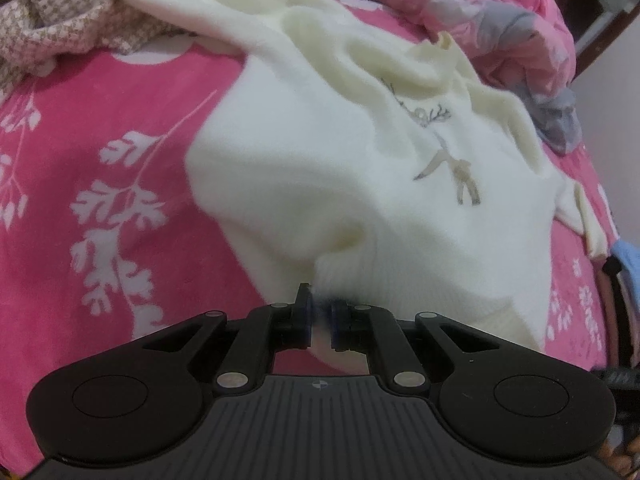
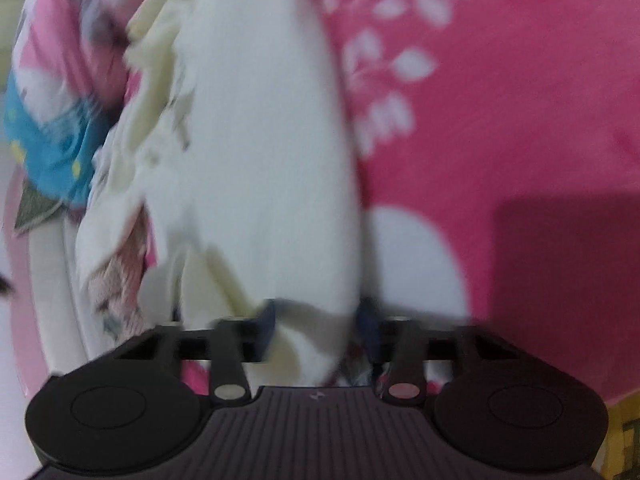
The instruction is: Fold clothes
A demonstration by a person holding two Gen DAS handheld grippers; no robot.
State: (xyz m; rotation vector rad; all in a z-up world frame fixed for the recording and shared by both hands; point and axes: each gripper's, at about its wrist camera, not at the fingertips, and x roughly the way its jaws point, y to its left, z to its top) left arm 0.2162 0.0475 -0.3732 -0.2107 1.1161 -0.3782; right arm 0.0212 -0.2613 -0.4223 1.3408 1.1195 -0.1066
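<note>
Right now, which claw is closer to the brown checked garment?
Left. The left claw grips the cream sweater hem, with the brown checked garment beyond it. The right claw pinches another sweater part; that garment isn't in its view.

i've got the cream sweater (image 1: 360,168) spread rumpled across the pink bedspread (image 1: 100,168) — small grey deer motif on its chest facing up, ribbed hem bunched nearest me, fabric creased and part lifted, blurred in the right view.
</note>
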